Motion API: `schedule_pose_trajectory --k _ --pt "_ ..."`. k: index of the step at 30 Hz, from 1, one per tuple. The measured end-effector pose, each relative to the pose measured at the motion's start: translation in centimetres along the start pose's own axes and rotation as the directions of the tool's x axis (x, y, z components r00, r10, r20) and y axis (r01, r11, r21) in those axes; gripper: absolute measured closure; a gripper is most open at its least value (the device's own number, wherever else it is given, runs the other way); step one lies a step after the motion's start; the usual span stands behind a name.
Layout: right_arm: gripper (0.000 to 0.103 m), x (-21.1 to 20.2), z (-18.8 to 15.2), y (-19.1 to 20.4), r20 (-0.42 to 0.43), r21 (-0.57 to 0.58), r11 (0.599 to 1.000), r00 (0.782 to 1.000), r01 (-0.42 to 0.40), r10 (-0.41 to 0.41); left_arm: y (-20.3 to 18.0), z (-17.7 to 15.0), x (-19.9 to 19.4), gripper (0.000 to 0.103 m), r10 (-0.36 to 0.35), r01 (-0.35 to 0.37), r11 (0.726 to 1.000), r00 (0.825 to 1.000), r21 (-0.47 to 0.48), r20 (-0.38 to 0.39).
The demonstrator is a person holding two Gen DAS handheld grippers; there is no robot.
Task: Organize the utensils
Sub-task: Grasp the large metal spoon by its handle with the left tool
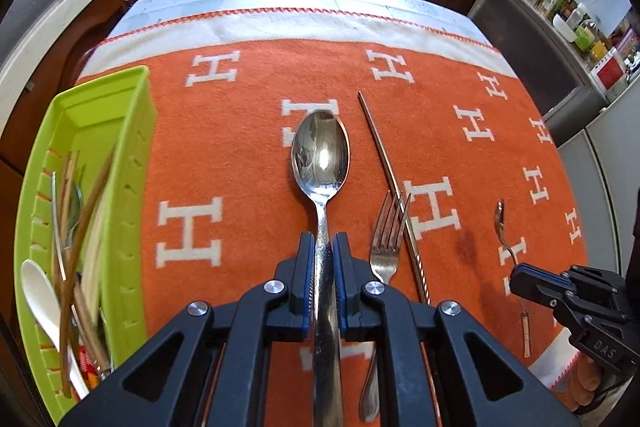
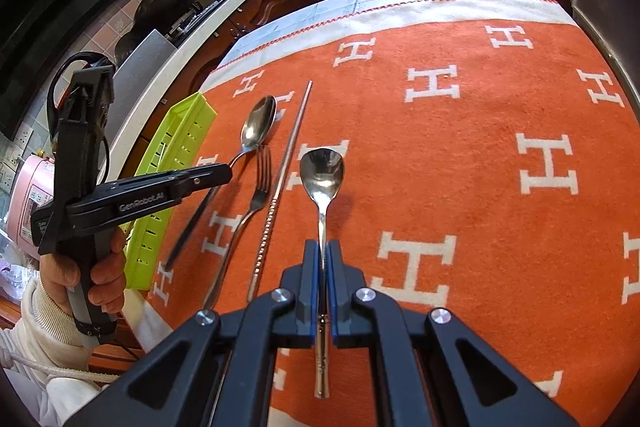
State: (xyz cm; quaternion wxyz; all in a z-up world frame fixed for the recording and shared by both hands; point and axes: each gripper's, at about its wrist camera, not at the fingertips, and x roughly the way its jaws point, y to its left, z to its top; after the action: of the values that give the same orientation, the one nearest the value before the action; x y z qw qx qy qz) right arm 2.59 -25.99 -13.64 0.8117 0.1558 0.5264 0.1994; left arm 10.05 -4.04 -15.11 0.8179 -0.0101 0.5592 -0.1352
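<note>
A kitchen with dark wooden cabinets surrounds a counter covered by an orange woven cloth patterned with white H letters (image 1: 248, 163). At the left edge of the cloth stands a lime-green slotted plastic utensil tray (image 1: 132, 147), which already holds wooden chopsticks, a white spoon and some metal pieces, so part of the sorting looks done.

The left tool (image 1: 324, 243) is closed tight on the handle of a large polished steel spoon (image 1: 320, 155), whose bowl points to the far side, just above or on the cloth; I cannot tell which. The right tool (image 2: 323, 251) is likewise clamped on the thin handle of a smaller steel spoon with a squarish bowl (image 2: 322, 173), which seems lifted, judging by the shadow beside it.

Between the two spoons, a steel fork (image 1: 386, 227) and a single long metal chopstick (image 1: 384, 155) lie on the cloth, side by side and touching or nearly so. Both held spoons, plus the fork and chopstick, remain to go into the tray.
</note>
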Motion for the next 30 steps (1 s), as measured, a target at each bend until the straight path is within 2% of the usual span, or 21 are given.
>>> schedule_pose_trajectory --k 4,8,15,23,28,30 --pt "0.099 0.1 0.1 1.0 -0.001 -0.019 1.0 1.0 -0.009 0.009 0.5 -0.8 -1.0 0.103 -0.003 0.003 1.0 1.0 0.01 0.002" --pt "0.099 0.3 0.2 1.5 -0.008 -0.029 1.0 1.0 -0.013 0.013 0.5 -1.7 -0.4 0.103 0.008 -0.008 1.0 1.0 0.024 -0.021" --pt "0.099 0.1 -0.1 1.7 -0.007 -0.031 0.999 1.0 -0.011 0.01 0.3 -1.8 0.3 0.103 -0.026 0.027 0.999 0.999 0.021 -0.034" --pt "0.099 0.1 -0.4 1.0 -0.016 -0.01 1.0 1.0 -0.017 0.017 0.4 -1.5 0.7 0.102 0.011 -0.01 1.0 0.999 0.008 -0.052" --pt "0.099 0.4 -0.4 1.0 -0.024 -0.008 1.0 0.999 -0.026 0.026 0.4 -1.0 1.0 0.091 0.019 -0.018 1.0 0.999 0.015 -0.049" --pt "0.099 0.5 -0.4 1.1 -0.025 -0.011 0.999 0.999 -0.03 0.03 0.3 -0.7 1.2 0.088 -0.002 0.003 1.0 0.998 0.011 -0.055"
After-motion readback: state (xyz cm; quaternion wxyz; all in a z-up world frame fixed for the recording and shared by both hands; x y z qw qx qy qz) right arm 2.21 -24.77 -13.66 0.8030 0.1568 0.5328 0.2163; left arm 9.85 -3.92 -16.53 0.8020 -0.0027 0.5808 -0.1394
